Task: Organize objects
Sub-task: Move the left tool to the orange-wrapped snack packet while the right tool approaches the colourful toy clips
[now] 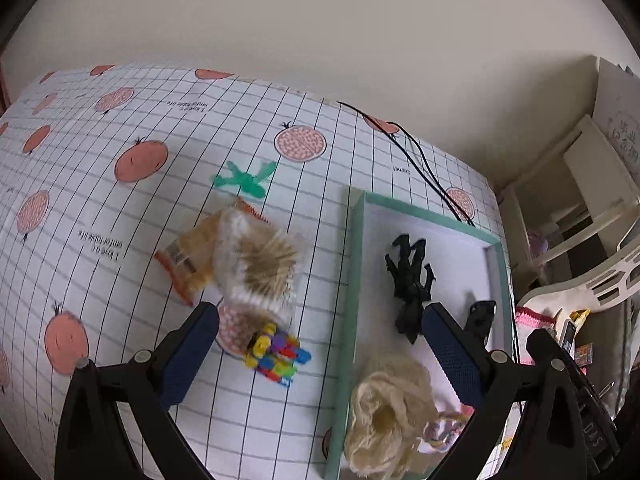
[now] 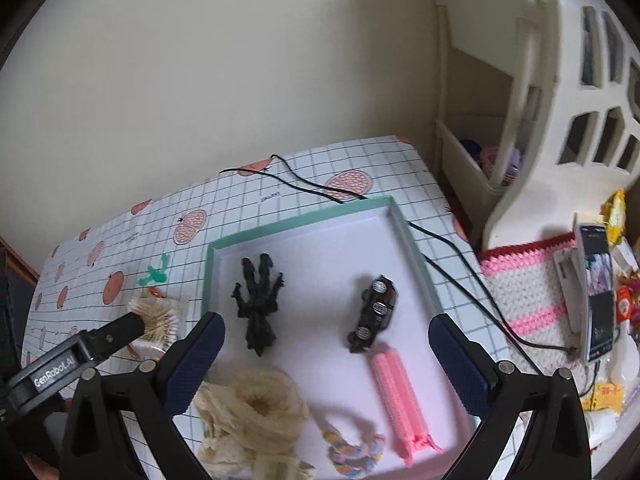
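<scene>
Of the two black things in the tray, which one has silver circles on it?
The black toy car, on the tray's right side above the pink clip. The black claw to its left is all black, with spread fingers.

A shallow white tray with a mint-green rim lies flat on the gridded surface, holding a black claw-shaped clip, a dark toy car, a pink hair roller, a cream scrunchie and a pastel braided tie. Left of the tray, on the surface, lie a clear bag of cotton swabs overlapping an orange snack packet, a multicoloured block toy and a green toy plane.
</scene>
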The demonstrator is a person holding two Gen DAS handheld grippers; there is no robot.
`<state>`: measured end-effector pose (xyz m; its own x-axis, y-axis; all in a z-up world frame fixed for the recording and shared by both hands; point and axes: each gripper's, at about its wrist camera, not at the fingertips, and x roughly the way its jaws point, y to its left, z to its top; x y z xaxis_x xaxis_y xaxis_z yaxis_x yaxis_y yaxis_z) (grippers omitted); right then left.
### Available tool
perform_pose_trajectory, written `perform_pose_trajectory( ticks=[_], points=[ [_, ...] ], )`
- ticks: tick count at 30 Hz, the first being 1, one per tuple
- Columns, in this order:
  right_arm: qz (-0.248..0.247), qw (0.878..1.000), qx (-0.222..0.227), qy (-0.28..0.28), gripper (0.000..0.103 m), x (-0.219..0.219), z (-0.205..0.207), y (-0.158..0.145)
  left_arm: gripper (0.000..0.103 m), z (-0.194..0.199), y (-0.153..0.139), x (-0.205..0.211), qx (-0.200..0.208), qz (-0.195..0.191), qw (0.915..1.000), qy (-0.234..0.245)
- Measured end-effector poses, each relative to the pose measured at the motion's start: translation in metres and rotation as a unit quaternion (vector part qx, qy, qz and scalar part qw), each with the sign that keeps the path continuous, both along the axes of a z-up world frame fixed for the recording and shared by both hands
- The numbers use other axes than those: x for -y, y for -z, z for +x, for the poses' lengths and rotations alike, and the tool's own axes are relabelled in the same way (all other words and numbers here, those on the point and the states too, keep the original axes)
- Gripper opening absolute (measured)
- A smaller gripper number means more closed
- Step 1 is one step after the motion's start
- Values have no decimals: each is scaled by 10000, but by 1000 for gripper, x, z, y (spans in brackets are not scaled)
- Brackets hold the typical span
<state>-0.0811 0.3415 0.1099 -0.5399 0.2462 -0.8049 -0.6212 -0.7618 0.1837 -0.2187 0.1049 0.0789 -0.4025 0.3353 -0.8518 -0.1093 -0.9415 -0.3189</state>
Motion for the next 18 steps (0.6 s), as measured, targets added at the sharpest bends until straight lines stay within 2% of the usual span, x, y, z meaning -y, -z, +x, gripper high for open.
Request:
perform_pose_trajectory(
  ticks=[9,18],
  points=[
    [-21,9987,83,-507,103,18,-45,4,101,-39,-8,29,-163,-5,9999,-41],
    [33,9938,136,-1100,103,64,-87,12,101,-62,4,94,-17,74,9989,-454]
  ],
)
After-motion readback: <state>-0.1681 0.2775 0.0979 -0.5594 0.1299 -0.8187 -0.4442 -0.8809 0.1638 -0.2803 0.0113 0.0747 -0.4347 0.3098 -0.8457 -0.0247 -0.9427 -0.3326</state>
